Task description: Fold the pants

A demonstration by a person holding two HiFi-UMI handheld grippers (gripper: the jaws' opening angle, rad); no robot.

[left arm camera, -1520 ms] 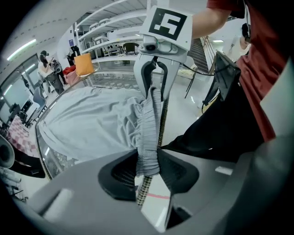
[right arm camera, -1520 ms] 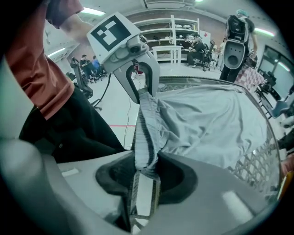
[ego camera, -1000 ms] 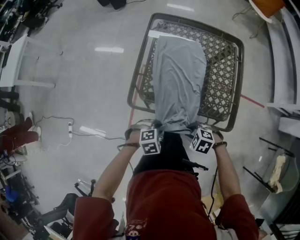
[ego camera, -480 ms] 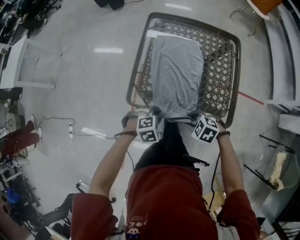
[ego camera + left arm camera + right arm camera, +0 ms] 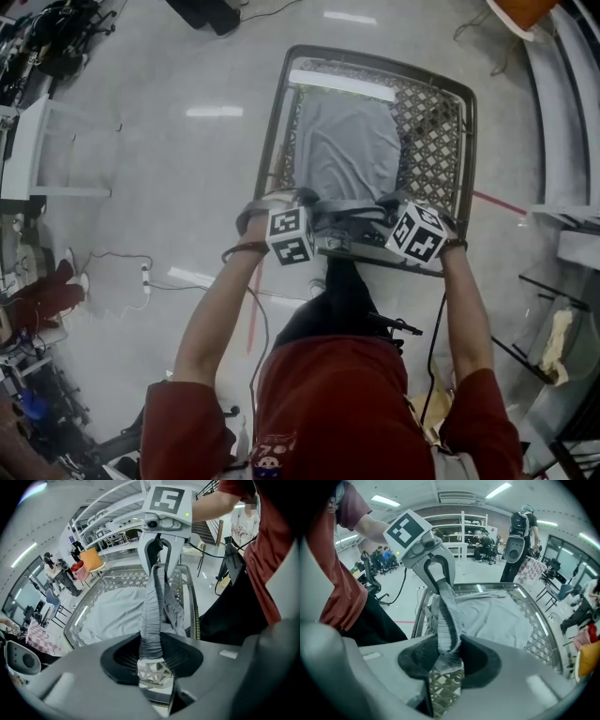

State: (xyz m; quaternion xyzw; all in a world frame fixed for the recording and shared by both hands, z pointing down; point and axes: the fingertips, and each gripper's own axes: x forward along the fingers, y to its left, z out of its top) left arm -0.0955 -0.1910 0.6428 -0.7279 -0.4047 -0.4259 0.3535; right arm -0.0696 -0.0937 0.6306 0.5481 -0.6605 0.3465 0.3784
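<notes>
Okay, I see the table [image 5: 464, 141] with the pants [image 5: 347, 150] lying flat on its lattice top, their near end raised above the near rim. My left gripper [image 5: 151, 656] and right gripper [image 5: 447, 660] each clench that ribbed near edge, which runs stretched between them.

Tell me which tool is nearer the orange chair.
Right. The right tool holds the pants on the side toward the orange chair, which stands past the table's far right corner. The left tool holds them on the opposite side.
</notes>
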